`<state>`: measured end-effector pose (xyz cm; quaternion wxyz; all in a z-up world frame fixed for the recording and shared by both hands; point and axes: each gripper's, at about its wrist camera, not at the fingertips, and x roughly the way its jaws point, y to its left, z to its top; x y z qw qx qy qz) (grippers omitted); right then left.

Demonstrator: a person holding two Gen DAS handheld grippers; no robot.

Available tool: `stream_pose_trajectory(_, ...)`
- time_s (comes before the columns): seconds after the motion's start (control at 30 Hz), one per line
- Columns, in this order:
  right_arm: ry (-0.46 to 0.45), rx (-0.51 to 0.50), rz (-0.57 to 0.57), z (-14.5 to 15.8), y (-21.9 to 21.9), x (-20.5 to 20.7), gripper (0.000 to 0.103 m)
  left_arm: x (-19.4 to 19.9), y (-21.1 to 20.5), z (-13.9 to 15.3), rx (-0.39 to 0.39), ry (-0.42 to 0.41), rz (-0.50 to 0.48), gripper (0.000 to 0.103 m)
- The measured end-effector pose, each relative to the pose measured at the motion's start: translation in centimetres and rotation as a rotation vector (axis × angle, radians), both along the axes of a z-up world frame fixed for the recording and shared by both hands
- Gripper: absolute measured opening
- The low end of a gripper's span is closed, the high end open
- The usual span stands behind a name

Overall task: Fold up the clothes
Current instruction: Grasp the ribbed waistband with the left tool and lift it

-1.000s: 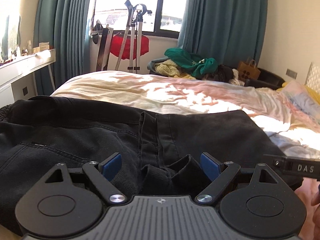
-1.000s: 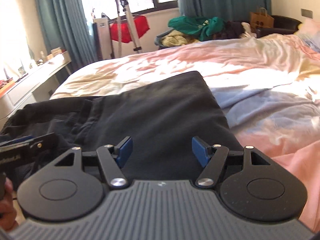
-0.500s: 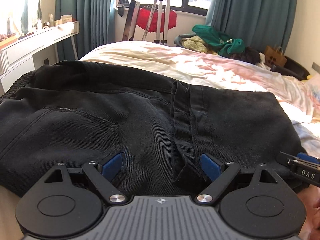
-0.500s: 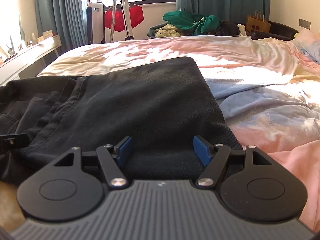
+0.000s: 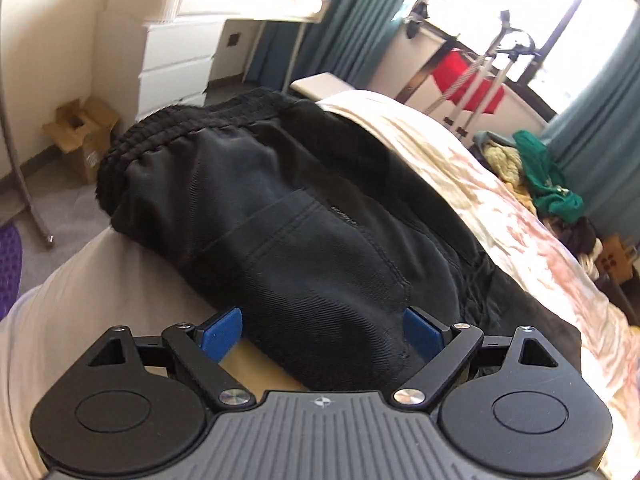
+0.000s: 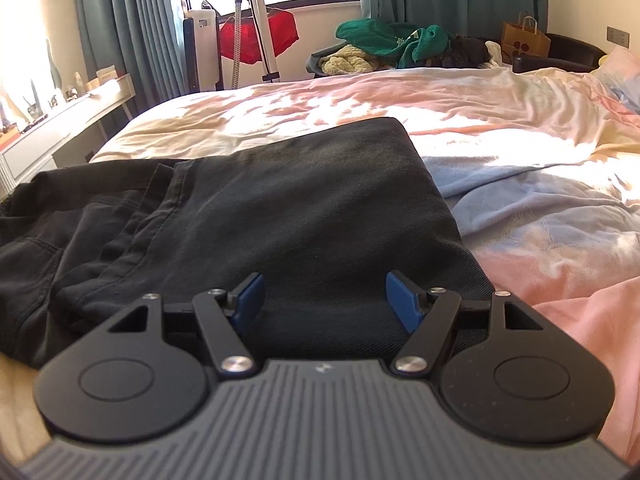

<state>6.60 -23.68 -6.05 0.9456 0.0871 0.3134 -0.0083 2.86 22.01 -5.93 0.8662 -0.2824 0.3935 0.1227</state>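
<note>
**Left claw swings toward the waistband end**

I have the wide bed with its pink, cream and pale-blue cover (image 6: 500,128) under everything. Across its near edge lie the black twill trousers with the elastic waistband (image 5: 304,216), already doubled leg over leg by the look of the stacked seams; the gathered waistband (image 5: 160,136) hangs out past the corner of the mattress, toward the white chest of drawers (image 5: 176,56) and the cardboard box on the floor (image 5: 80,136).

Half a second ago my left view looked flat down the bed toward the window; now it is rolled and turned leftward, so the waistband and the back pocket (image 5: 304,236) fill it. I read that as repositioning to take the waistband end for the next fold, lengthwise toward the leg cuffs. My right view has hardly shifted and shows the same smooth leg panel (image 6: 320,200).

The left claw (image 5: 322,330) is tilted, low over the seat of the trousers at the bed edge, its blue pads (image 5: 222,330) spread wide and gripping nothing. The right claw (image 6: 324,300) sits level over the near hem of the leg panel, pads equally apart, also released. Whether either one touches the cloth I cannot tell.
</note>
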Motion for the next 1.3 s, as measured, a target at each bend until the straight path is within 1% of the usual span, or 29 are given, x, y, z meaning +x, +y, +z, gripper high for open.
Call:
stream_pose_trajectory(0.03,0.001,0.018,0.000,0.1,-0.1,0.0,0.070,0.2,1.1,-0.2,-0.040,0.033,0.031,0.089)
stream_pose_trajectory(0.07,0.001,0.038,-0.002,0.2,-0.1,0.0,0.070,0.5,2.1,-0.5,-0.060,0.064,0.058,0.089)
stream_pose_trajectory(0.13,0.000,0.074,-0.003,0.4,-0.2,0.1,0.070,1.1,4.1,-1.4,-0.057,0.118,0.140,0.089)
stream_pose_trajectory(0.17,-0.001,0.087,-0.002,0.5,-0.2,0.1,0.070,1.2,5.0,-1.9,-0.076,0.114,0.177,0.089)
stream_pose_trajectory(0.2,-0.003,0.101,0.000,0.6,-0.2,0.1,0.070,1.4,6.0,-2.5,-0.111,0.090,0.199,0.089)
stream_pose_trajectory(0.23,-0.006,0.110,0.002,0.6,-0.2,0.1,0.070,1.4,6.9,-3.2,-0.167,0.065,0.220,0.089)
stream_pose_trajectory(0.3,-0.006,0.113,0.006,0.6,-0.2,0.2,0.069,1.3,8.7,-4.5,-0.300,0.026,0.267,0.089)
stream_pose_trajectory(0.33,-0.005,0.109,0.010,0.5,-0.2,0.2,0.069,1.4,9.2,-4.8,-0.338,-0.003,0.277,0.089)
stream_pose_trajectory(0.4,0.000,0.101,0.008,0.5,0.0,0.3,0.070,1.9,10.1,-5.0,-0.362,-0.076,0.273,0.089)
stream_pose_trajectory(0.47,0.001,0.106,0.007,0.4,0.0,0.5,0.070,2.4,10.5,-4.9,-0.342,-0.122,0.275,0.087)
stream_pose_trajectory(0.57,0.005,0.096,0.013,0.2,0.3,0.8,0.070,3.1,10.3,-5.2,-0.334,-0.127,0.275,0.085)
stream_pose_trajectory(0.63,0.009,0.082,0.018,0.0,0.5,0.9,0.069,3.6,9.8,-5.1,-0.284,-0.116,0.256,0.075)
stream_pose_trajectory(0.67,0.010,0.075,0.021,-0.1,0.6,1.0,0.069,3.8,9.5,-4.9,-0.260,-0.117,0.254,0.072)
stream_pose_trajectory(0.7,0.012,0.068,0.024,-0.2,0.8,1.1,0.069,4.1,9.4,-4.9,-0.248,-0.119,0.257,0.067)
stream_pose_trajectory(0.73,0.012,0.059,0.026,-0.3,0.8,1.1,0.069,4.4,9.3,-5.0,-0.247,-0.123,0.264,0.061)
stream_pose_trajectory(0.77,0.015,0.044,0.029,-0.3,1.0,1.1,0.069,4.7,9.2,-5.1,-0.246,-0.127,0.271,0.058)
stream_pose_trajectory(0.83,0.021,0.013,0.036,-0.2,1.4,1.2,0.069,5.2,9.1,-5.2,-0.237,-0.137,0.279,0.046)
stream_pose_trajectory(0.93,0.026,-0.024,0.040,-0.3,1.9,1.2,0.069,5.3,8.7,-5.0,-0.196,-0.160,0.264,0.034)
stream_pose_trajectory(0.97,0.027,-0.029,0.041,-0.3,1.9,1.2,0.070,5.4,8.7,-5.0,-0.187,-0.168,0.261,0.031)
stream_pose_trajectory(1.03,0.030,-0.035,0.042,-0.4,2.0,1.3,0.070,5.5,8.4,-4.8,-0.165,-0.186,0.256,0.022)
stream_pose_trajectory(1.07,0.032,-0.036,0.042,-0.4,2.0,1.3,0.070,5.3,8.2,-4.5,-0.151,-0.197,0.253,0.021)
stream_pose_trajectory(1.1,0.033,-0.042,0.043,-0.5,2.0,1.3,0.070,5.3,7.8,-4.2,-0.123,-0.209,0.245,0.019)
stream_pose_trajectory(1.2,0.038,-0.072,0.047,-0.7,2.4,1.3,0.070,5.4,5.9,-3.0,0.002,-0.244,0.201,0.016)
stream_pose_trajectory(1.3,0.042,-0.088,0.046,-0.8,2.6,1.4,0.070,5.6,3.0,-1.1,0.160,-0.296,0.150,0.015)
